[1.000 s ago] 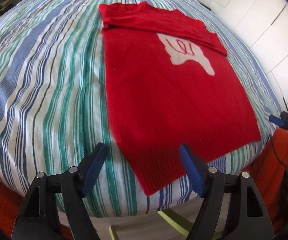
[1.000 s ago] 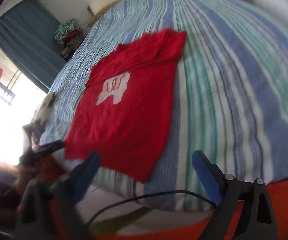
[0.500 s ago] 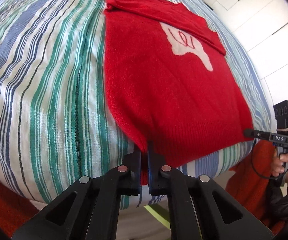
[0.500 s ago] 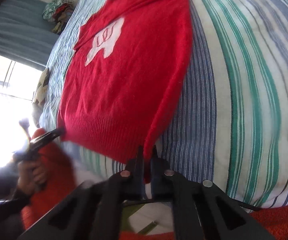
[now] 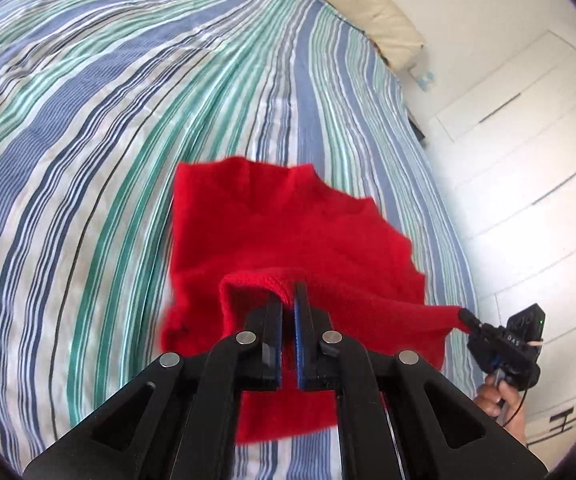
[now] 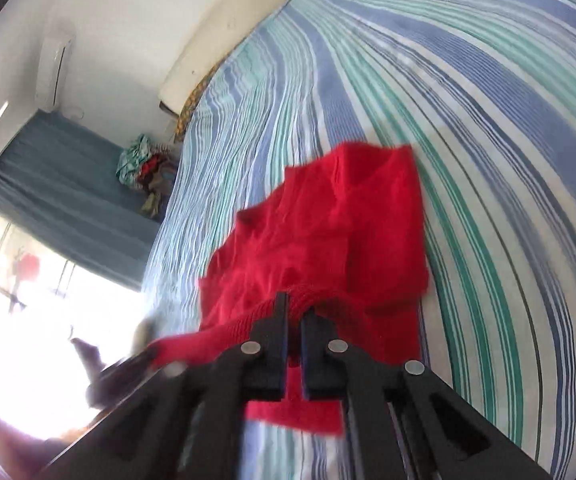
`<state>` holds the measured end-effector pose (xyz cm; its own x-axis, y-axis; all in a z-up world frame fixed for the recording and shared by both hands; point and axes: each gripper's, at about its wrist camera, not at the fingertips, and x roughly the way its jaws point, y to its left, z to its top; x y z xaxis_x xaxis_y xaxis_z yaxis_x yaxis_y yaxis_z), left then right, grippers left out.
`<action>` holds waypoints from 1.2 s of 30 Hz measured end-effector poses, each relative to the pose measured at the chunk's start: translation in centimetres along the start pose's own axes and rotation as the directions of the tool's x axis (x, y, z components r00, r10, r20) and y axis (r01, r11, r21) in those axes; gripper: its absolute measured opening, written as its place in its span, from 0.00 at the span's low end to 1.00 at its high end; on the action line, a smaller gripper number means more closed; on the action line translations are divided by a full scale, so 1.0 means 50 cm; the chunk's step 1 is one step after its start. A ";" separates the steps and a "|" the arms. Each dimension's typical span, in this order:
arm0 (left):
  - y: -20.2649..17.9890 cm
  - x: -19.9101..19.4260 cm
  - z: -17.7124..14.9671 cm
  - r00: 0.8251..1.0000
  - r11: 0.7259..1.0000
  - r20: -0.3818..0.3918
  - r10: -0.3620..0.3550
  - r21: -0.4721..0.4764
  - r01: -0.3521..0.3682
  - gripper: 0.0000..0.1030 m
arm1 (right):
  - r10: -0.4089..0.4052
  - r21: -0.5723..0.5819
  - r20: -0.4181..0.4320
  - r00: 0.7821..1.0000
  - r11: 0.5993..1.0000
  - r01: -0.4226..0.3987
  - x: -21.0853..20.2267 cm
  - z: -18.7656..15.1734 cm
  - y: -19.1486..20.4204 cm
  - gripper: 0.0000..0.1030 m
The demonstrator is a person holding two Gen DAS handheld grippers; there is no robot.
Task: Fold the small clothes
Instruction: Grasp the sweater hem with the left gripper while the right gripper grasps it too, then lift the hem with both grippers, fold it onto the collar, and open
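A red knitted sweater [image 5: 288, 224] lies on the striped bed, its bottom hem lifted and carried over the body toward the collar. My left gripper [image 5: 287, 300] is shut on the left hem corner. My right gripper [image 6: 294, 312] is shut on the right hem corner of the sweater [image 6: 328, 232]. The hem hangs stretched between the two grippers. The right gripper also shows in the left wrist view [image 5: 466, 315], at the far end of the hem. The white motif is hidden under the lifted part.
The striped bedspread [image 5: 128, 128] spreads wide to the left and beyond the sweater. A cream pillow [image 5: 352, 4] lies at the head. White wardrobe doors [image 5: 528, 168] stand to the right. A blue curtain [image 6: 60, 176] and a clothes pile [image 6: 148, 172] are on the window side.
Both grippers closed on the hem corners, then lifted the hem and carried it forward over the sweater's body toward the collar. The motif is now covered.
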<state>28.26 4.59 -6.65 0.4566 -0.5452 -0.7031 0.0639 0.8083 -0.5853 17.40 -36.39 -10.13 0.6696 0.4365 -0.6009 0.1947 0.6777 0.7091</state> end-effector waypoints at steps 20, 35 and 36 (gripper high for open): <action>0.046 0.143 0.193 0.969 0.972 0.091 0.229 -0.069 -0.223 0.79 | -0.055 0.069 0.096 0.994 0.996 0.048 0.249 0.216 -0.061 0.58; -0.063 0.157 -0.118 0.916 0.834 0.007 0.401 0.411 -0.369 0.80 | -0.290 -0.411 -0.128 0.948 0.886 0.216 0.149 -0.040 -0.002 0.58; -0.072 0.141 -0.125 0.914 0.825 0.036 0.405 0.416 -0.382 0.80 | -0.307 -0.407 -0.133 0.942 0.884 0.231 0.140 -0.058 -0.021 0.51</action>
<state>25.70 -3.54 -12.03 0.4751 -0.1631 -0.8647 0.2475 0.9678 -0.0466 19.78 -32.35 -16.16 0.4761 0.2816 -0.8331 0.0351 0.9405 0.3380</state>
